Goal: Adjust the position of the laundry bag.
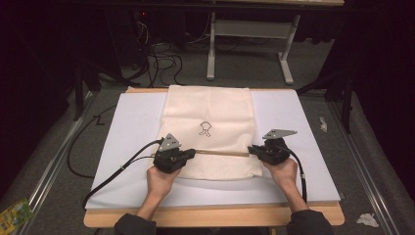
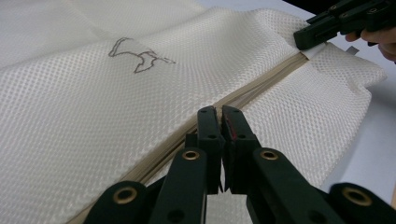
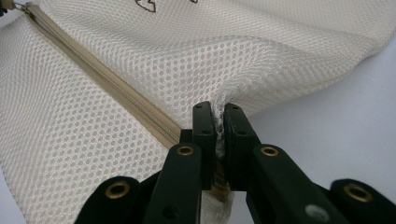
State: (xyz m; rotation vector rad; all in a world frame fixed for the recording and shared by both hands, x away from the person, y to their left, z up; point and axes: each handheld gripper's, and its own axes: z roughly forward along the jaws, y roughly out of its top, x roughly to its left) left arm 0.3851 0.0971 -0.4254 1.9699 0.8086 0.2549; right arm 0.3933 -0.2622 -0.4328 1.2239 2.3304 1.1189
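item: cream mesh bag, zippered, lying flat on a white board atop the table; small outline drawing printed mid-panel; contents cannot be told. zipper runs across the near part of the bag between the two grippers. left gripper: jaws clenched at the zipper's left end; what they pinch cannot be told. right gripper: jaws clamped on a fold of mesh at the zipper's right end.
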